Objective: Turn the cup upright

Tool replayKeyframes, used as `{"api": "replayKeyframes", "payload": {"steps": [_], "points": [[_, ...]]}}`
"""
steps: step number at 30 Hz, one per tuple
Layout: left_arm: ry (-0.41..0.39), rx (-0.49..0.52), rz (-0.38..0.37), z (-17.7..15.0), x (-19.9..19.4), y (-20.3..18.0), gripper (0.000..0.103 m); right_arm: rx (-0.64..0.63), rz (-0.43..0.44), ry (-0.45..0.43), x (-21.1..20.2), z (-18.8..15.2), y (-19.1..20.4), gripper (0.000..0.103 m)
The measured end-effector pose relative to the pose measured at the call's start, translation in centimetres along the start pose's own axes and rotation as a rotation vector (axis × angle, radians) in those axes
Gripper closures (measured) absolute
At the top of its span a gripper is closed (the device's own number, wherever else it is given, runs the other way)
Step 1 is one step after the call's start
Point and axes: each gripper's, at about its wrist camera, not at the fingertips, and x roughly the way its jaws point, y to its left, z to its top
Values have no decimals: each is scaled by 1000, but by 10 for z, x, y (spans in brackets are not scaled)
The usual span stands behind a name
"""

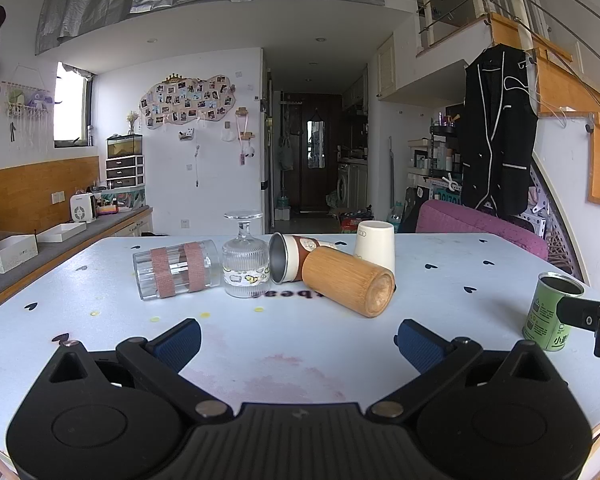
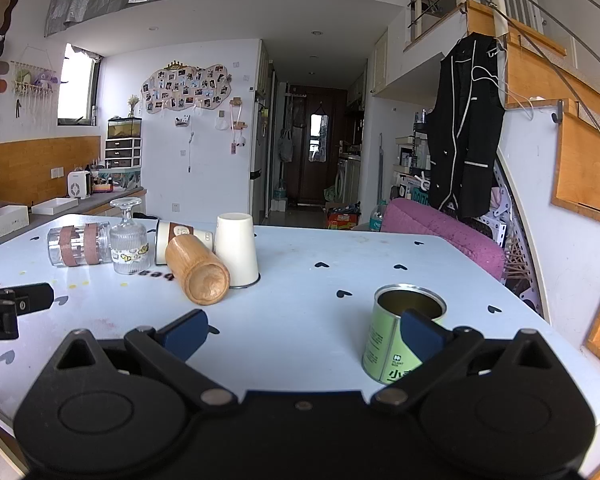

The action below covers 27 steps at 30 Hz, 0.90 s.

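Observation:
Several cups sit in a cluster on the pale blue table (image 1: 440, 280). A wooden cup (image 1: 348, 281) (image 2: 197, 269) lies on its side. A brown-sleeved metal cup (image 1: 290, 257) (image 2: 180, 236) lies on its side behind it. A clear tumbler with brown bands (image 1: 176, 269) (image 2: 78, 243) lies on its side. A ribbed stemmed glass (image 1: 245, 262) (image 2: 129, 240) and a white cup (image 1: 375, 245) (image 2: 236, 249) stand upside down. A green can (image 1: 552, 310) (image 2: 400, 332) stands upright. My left gripper (image 1: 298, 340) is open and empty, short of the cluster. My right gripper (image 2: 304, 332) is open and empty, its right finger in front of the can.
A purple chair (image 1: 480, 220) stands at the table's far right edge. A counter with white boxes (image 1: 16, 252) runs along the left. A black jacket (image 1: 496, 132) hangs by the staircase at right. The other gripper's body shows at each view's side edge (image 1: 592, 320) (image 2: 8, 308).

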Motion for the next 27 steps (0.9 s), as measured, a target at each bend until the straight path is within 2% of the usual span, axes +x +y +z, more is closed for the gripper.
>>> {"api": "replayKeyframes", "payload": {"steps": [27], "points": [[1, 0, 1, 0, 0, 0, 0, 1, -1, 1, 4, -11, -6, 0]]}}
